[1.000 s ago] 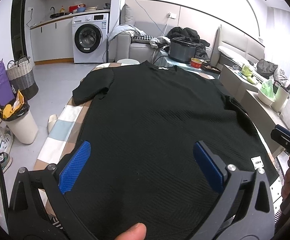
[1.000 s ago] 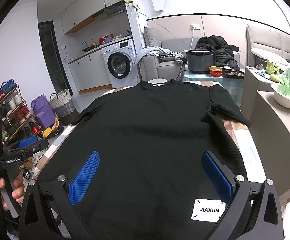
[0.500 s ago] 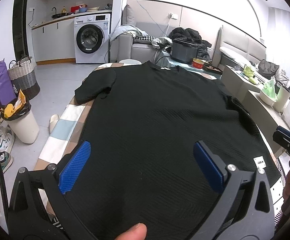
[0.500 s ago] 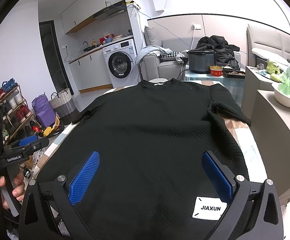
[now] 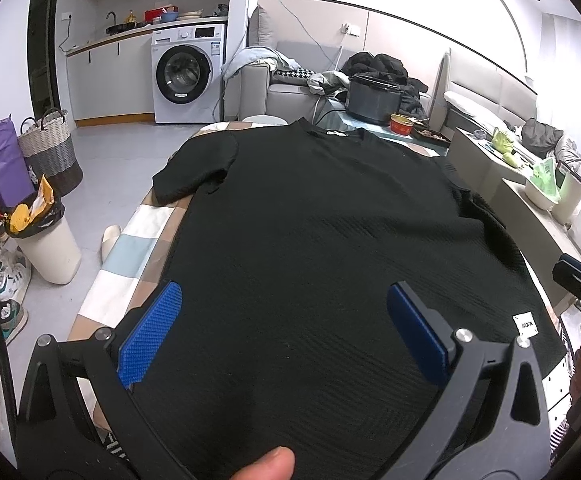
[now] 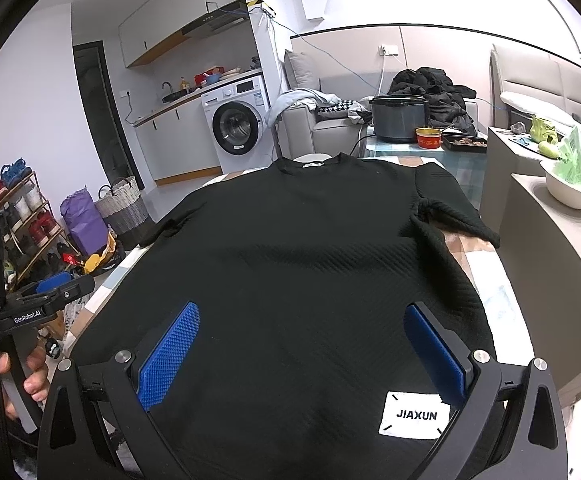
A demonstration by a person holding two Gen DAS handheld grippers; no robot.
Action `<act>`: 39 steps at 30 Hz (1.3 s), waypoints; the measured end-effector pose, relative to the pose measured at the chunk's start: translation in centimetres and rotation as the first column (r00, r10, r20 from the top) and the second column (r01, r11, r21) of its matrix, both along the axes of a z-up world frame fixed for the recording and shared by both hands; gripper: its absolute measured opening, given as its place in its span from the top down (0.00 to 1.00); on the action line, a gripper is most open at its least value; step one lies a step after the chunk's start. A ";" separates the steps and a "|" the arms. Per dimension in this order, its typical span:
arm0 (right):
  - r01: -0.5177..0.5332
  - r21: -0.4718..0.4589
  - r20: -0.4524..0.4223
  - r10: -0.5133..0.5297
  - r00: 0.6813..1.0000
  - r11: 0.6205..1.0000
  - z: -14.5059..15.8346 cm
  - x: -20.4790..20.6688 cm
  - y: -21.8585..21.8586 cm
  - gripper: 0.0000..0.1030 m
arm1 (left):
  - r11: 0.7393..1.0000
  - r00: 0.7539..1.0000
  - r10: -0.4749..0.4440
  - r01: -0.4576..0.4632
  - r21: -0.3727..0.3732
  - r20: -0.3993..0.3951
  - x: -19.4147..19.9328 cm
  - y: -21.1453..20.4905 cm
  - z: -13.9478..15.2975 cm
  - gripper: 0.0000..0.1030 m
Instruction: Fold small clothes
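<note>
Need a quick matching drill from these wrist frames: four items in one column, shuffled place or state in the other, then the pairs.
Items:
1. black T-shirt
2. white JIAXUN label
3. washing machine
4. left gripper

Places or states:
A. under the kitchen counter, far end of the room
B. spread flat on the checked table cover
C. open, holding nothing, over the hem
D. sewn near the shirt's hem, by the right gripper's right-hand finger

Pairs: 1-B, 2-D, 3-A, 4-C
</note>
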State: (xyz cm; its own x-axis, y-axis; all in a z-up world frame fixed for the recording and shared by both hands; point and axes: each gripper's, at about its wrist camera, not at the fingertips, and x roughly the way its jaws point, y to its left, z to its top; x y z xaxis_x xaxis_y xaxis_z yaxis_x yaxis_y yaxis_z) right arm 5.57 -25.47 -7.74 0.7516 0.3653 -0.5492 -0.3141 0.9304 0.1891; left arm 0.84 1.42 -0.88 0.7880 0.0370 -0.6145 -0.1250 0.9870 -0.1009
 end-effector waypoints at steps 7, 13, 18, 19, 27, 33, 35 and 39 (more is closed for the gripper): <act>0.016 0.000 0.000 -0.016 1.000 1.000 0.1 -0.1 -0.5 0.00 | 1.000 1.000 0.004 -0.004 0.002 0.003 0.2 0.2 -0.2 0.01; 0.025 0.001 -0.006 -0.025 1.000 1.000 0.1 0.0 -0.8 0.00 | 1.000 1.000 0.011 -0.011 0.004 -0.004 0.5 0.3 -0.5 0.01; 0.030 0.003 -0.013 -0.030 0.999 1.000 0.1 -0.1 -0.8 0.00 | 1.000 1.000 0.019 -0.019 0.004 -0.014 0.8 0.4 -0.7 0.01; 0.034 0.004 -0.017 -0.034 0.999 0.999 0.0 0.0 -0.9 0.00 | 1.000 1.000 0.021 -0.021 0.003 -0.015 0.8 0.5 -0.8 0.01; 0.102 0.052 -0.036 -0.100 0.994 0.993 0.1 1.2 -2.1 0.00 | 0.998 0.999 0.041 -0.042 -0.056 -0.023 2.3 1.9 -1.3 0.01; 0.186 0.015 -0.104 -0.183 0.978 0.982 -1.2 3.7 -3.0 0.00 | 0.999 0.998 0.038 -0.039 -0.028 -0.052 4.6 2.6 -2.5 0.01; 0.211 0.009 -0.117 -0.209 0.971 0.977 -1.3 4.6 -3.5 0.00 | 0.999 0.998 0.037 -0.039 -0.035 -0.059 5.7 2.9 -2.9 0.01; 0.266 0.084 -0.150 -0.251 0.956 0.960 -1.3 7.0 -6.0 0.00 | 0.999 0.997 0.019 -0.022 -0.048 -0.068 8.2 2.9 -3.2 0.01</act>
